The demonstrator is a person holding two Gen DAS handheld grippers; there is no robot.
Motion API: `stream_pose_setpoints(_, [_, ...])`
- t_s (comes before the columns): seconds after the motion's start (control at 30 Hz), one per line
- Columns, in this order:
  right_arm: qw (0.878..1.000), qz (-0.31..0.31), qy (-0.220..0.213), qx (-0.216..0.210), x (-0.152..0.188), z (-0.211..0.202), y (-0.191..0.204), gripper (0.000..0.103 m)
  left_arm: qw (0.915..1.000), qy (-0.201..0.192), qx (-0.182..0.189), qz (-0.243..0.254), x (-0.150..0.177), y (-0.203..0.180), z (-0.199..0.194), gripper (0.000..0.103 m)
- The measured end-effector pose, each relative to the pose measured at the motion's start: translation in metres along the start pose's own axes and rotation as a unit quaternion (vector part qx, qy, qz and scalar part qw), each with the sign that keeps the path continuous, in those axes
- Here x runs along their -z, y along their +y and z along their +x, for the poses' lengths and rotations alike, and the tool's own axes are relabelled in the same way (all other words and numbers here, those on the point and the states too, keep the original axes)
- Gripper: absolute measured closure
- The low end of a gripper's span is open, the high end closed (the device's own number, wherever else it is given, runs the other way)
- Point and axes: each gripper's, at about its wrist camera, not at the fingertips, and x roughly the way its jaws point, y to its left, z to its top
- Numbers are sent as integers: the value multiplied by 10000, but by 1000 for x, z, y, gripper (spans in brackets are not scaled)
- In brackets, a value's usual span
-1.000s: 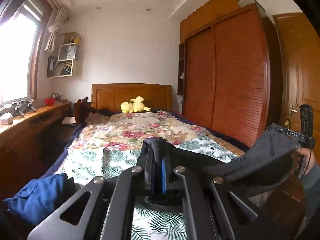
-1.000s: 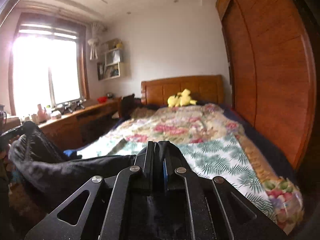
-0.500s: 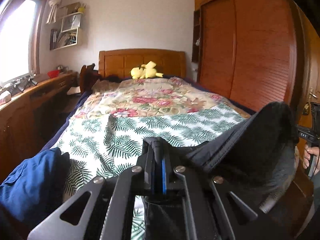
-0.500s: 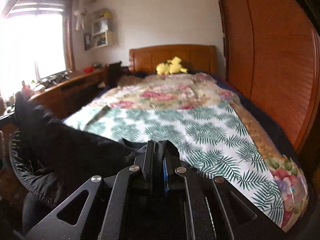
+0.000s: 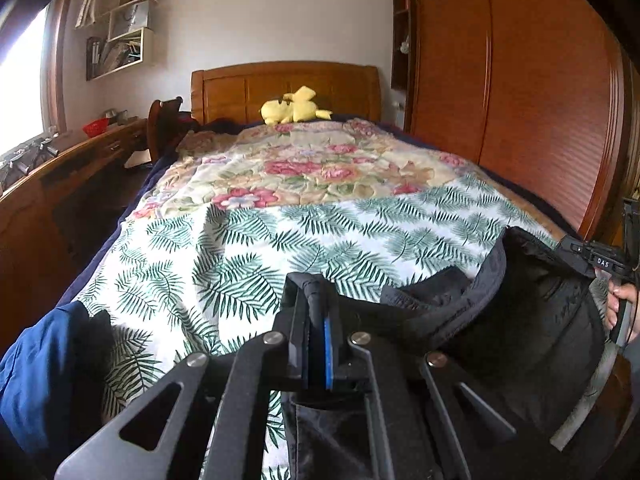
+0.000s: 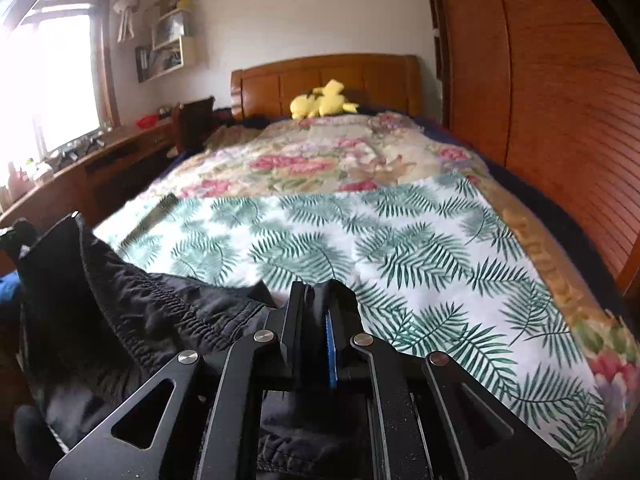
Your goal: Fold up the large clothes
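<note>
The fold looks barely begun: the left claw [image 5: 318,312] and the right claw [image 6: 318,312] are each clamped tight on an edge of the black garment [image 6: 132,320], which sags between them just over the near end of the bed [image 5: 248,248], not yet laid flat, so spreading and every fold seem to remain. Only the left view shows the blue clothing [image 5: 40,364] at the bed's corner and the person's hand [image 5: 620,306] on the other handle. The right view alone shows the garment's gathered elastic band.
</note>
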Motion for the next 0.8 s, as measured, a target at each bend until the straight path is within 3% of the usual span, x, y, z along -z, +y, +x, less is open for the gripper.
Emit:
stream_pose_setpoints(0.27, [9981,-347,416,281,28,33,6,93,9982,488,-147,310,27,-12,24,99])
stream_pose_setpoints(0.43, [9937,-747,518,652,42,34,19,90,9978,574,-105,311,40,-15,21,98])
stream_pose_setpoints(0.57, [9925,-754,500,824,46,23,18,74,9971,705,261,131,40,-10,13,93])
stream_pose_setpoints(0.67, [9930,-693,420,862,41,8,15,60,9979,586,33,264,40,-11,-2,90])
stream_pose_setpoints(0.8, [9942,-713,217,776,30,-18,22,56,9990,354,-15,262,39,-8,-25,85])
